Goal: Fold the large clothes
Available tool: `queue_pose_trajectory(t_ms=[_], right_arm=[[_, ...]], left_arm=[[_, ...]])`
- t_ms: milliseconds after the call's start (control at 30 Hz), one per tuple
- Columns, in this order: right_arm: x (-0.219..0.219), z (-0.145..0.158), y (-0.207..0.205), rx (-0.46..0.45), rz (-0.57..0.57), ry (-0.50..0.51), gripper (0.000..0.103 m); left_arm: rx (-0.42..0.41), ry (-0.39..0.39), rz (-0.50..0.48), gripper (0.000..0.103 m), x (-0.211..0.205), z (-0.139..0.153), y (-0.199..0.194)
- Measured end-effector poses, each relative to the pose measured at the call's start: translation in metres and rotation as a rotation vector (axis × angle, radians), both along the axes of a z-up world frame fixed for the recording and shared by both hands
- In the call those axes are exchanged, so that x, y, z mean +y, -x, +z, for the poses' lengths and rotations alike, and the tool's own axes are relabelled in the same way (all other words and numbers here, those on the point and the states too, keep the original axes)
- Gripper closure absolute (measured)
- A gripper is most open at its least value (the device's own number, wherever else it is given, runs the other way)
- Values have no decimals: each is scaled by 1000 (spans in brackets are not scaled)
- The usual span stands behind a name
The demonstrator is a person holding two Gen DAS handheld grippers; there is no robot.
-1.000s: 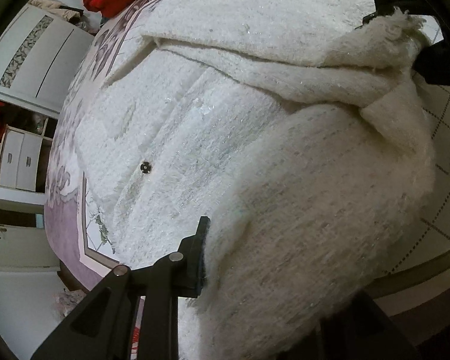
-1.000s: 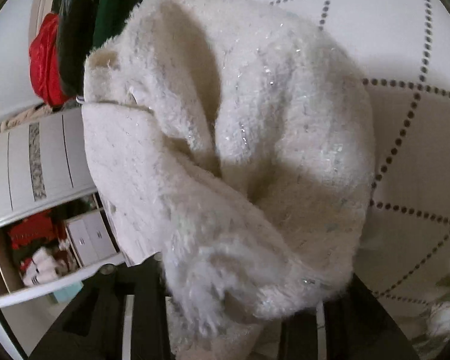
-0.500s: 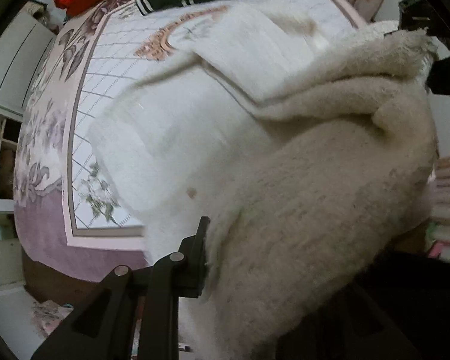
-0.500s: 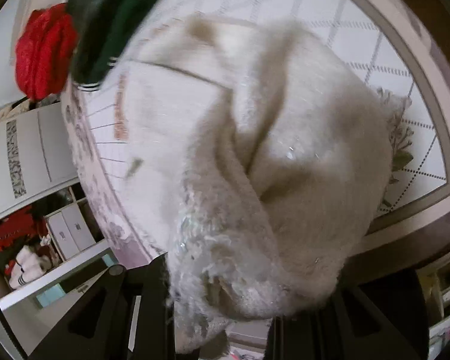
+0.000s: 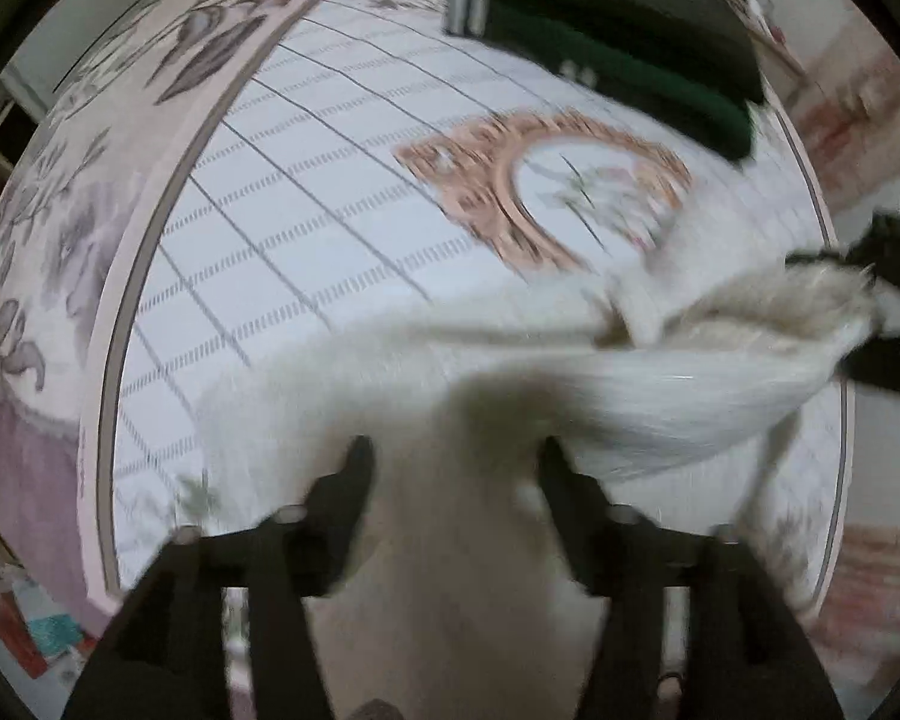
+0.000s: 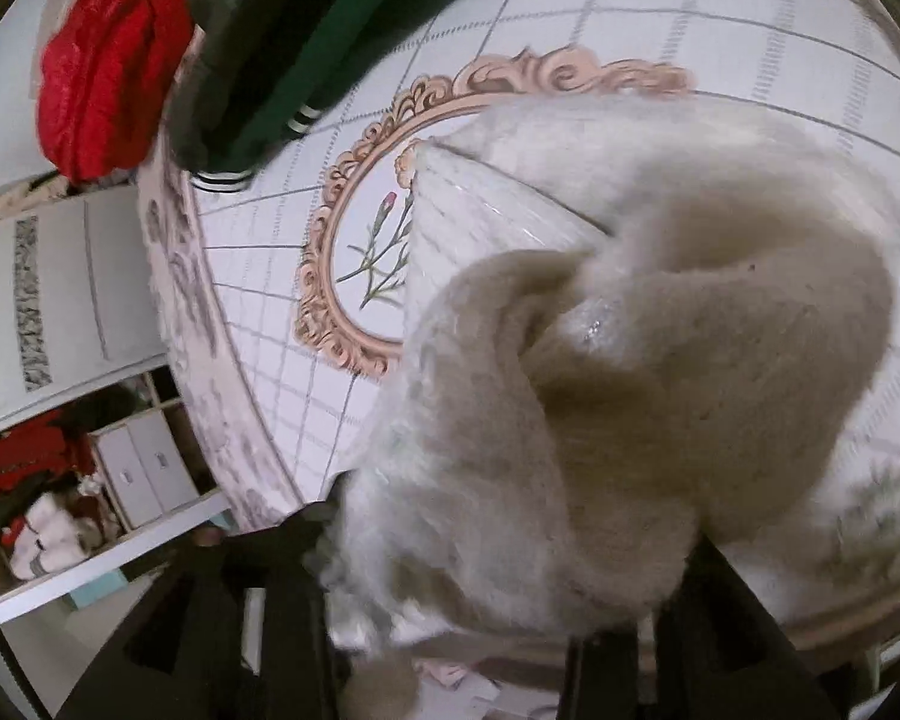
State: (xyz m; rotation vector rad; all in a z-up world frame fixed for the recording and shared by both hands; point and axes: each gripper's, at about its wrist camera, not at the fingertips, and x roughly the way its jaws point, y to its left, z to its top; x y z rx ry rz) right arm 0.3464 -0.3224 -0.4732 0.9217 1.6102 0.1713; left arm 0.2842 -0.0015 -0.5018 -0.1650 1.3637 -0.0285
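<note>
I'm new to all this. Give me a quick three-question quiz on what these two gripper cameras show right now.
1. True or false: the fluffy cream-white knitted garment lies folded flat on the patterned bedspread.
2. Which lies nearest the crumpled red garment? A) dark green knitted garment with striped cuffs B) white drawer unit C) the right gripper
3. Fill in: the ornate oval frame printed on the bedspread encloses a drawing of a ____.

Key: 1 false, it is bunched and lifted; 2 A; 3 flower.
</note>
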Motion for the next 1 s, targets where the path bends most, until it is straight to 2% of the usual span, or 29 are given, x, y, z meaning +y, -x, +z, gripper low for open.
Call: queue_pose_trajectory(t_ms=[33, 100, 167, 267, 333, 400, 500, 567, 633, 767, 800, 833, 900, 933, 1000], right_arm=[[4, -6, -6, -1, -10, -20, 51], [8, -10, -12, -7, -7, -30, 43], [7, -2, -11, -40, -26, -82, 38], [-3, 19, -4, -117, -71, -174, 28], [-13, 35, 3, -173, -94, -182, 27], [-20, 56, 12, -235, -68, -74, 24], [-20, 61, 18, -264, -12, 49, 24], [-11, 43, 8, -238, 45, 79, 24], [3, 27, -9, -251, 87, 116, 25], [30, -35, -57, -227, 185, 334, 27], [35, -47, -62, -211, 215, 354, 26], [42, -56, -69, -210, 248, 390, 25], [52, -45, -75, -205, 293, 438, 22], [52, -32, -75, -206, 313, 453, 22], [45, 6, -63, -273, 305, 457, 26]], left_arm=[[-19, 32, 25, 30, 9, 0, -9], [-51, 76, 85, 29, 28, 4, -22], [-80, 127, 134, 29, 42, 13, -29], [-105, 160, 169, 27, 49, 26, -24], [-99, 142, 175, 27, 46, 30, -18], [-96, 139, 165, 27, 38, 30, -7], [-54, 97, 143, 27, 21, 13, 4], [-4, 81, 151, 27, 14, -10, 4], [32, 74, 175, 27, 12, -34, -3], [73, 64, 213, 27, 18, -81, -21], [79, 71, 223, 24, 20, -92, -27], [70, 68, 218, 14, 21, -94, -29], [67, 46, 186, 9, 15, -93, -36], [77, 35, 178, 9, 14, -90, -37], [63, 47, 188, 9, 15, -76, -33]])
